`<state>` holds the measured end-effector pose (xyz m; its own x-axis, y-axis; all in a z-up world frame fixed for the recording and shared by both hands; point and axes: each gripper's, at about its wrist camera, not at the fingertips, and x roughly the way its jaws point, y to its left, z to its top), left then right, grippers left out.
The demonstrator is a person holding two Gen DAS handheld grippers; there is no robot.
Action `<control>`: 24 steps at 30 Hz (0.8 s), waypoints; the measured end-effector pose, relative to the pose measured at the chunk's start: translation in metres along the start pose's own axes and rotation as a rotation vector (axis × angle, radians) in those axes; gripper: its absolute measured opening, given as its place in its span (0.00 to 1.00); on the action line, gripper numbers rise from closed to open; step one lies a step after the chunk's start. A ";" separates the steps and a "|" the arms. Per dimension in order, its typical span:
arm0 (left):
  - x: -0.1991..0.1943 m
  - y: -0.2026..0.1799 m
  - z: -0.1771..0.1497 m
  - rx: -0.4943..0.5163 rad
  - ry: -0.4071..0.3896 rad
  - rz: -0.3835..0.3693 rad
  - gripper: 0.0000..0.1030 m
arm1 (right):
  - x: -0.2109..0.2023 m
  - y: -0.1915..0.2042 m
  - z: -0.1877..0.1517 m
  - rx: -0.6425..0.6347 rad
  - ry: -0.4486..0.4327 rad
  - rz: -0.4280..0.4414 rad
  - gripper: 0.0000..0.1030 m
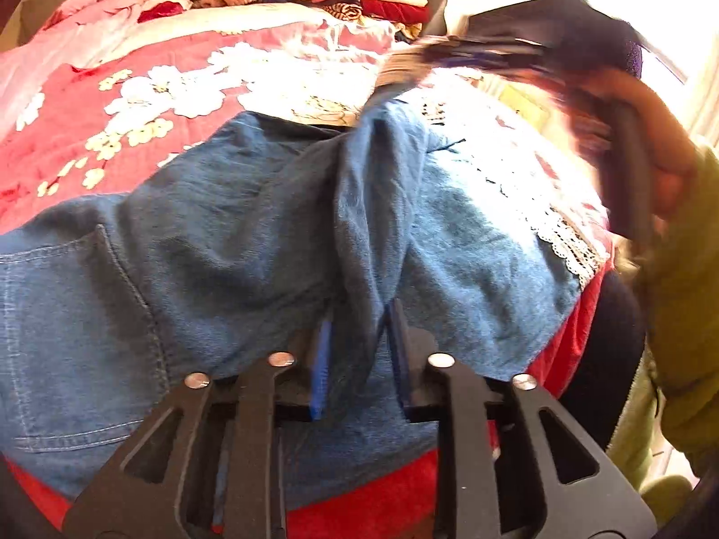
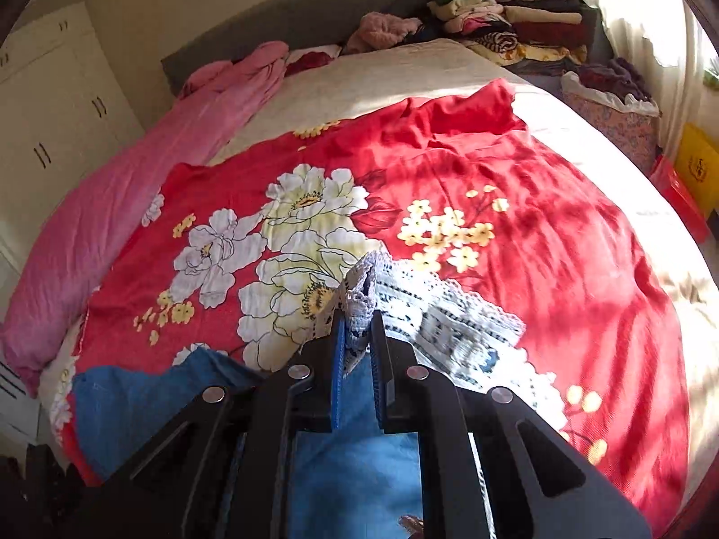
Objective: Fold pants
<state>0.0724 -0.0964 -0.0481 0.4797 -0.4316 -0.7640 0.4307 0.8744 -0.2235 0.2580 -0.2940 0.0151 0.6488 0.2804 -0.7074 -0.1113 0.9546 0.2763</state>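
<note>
Left wrist view: left tongs [image 1: 359,350] clamp a raised ridge of the blue denim pants [image 1: 251,233] w/ white lace cuffs [image 1: 561,242], approx mid-garment. Right wrist view: right tongs [image 2: 357,350] pinch a bunched lace cuff [image 2: 359,296], lifted clear of the bed's red floral cotton bedspread [image 2: 517,179].

Progress, my guess: early. Pants lie rumpled across the bedspread; no flat fold yet; halving and smoothing left.

Denim is soft, thin, creased, w/ pale stitching and a patch pocket [image 1: 76,296]. Lace is openwork, scalloped, floppy. Folded clothes stack [image 2: 512,18] sits at the headboard.
</note>
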 end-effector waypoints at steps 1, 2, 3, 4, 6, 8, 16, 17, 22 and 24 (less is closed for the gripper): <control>-0.001 0.002 -0.001 -0.004 -0.003 0.003 0.23 | -0.012 -0.006 -0.007 0.008 -0.011 0.002 0.09; -0.001 0.005 0.001 -0.009 -0.006 0.009 0.23 | -0.021 -0.010 -0.013 0.016 -0.017 0.004 0.09; -0.002 0.008 0.001 -0.011 -0.012 0.014 0.23 | -0.032 -0.016 -0.020 0.034 -0.021 0.011 0.09; -0.003 0.008 0.002 -0.012 -0.017 0.018 0.23 | -0.040 -0.022 -0.025 0.052 -0.027 0.020 0.09; -0.004 0.010 0.002 -0.013 -0.032 0.032 0.23 | -0.057 -0.033 -0.037 0.090 -0.037 0.034 0.09; -0.006 0.013 0.001 -0.017 -0.048 0.036 0.13 | -0.071 -0.043 -0.046 0.121 -0.051 0.033 0.09; -0.022 0.007 -0.003 0.026 -0.058 0.010 0.00 | -0.109 -0.066 -0.095 0.180 -0.021 0.034 0.09; -0.026 0.004 -0.005 0.038 -0.057 0.016 0.00 | -0.113 -0.067 -0.104 0.184 -0.014 0.032 0.09; -0.035 -0.001 -0.013 0.073 -0.041 0.010 0.00 | -0.119 -0.074 -0.134 0.206 0.035 0.022 0.09; -0.037 -0.002 -0.017 0.081 -0.032 0.007 0.00 | -0.118 -0.077 -0.142 0.219 0.055 0.023 0.09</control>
<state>0.0407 -0.0784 -0.0300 0.5067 -0.4335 -0.7452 0.4868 0.8573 -0.1677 0.0825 -0.3862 -0.0152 0.6053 0.3129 -0.7319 0.0440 0.9049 0.4233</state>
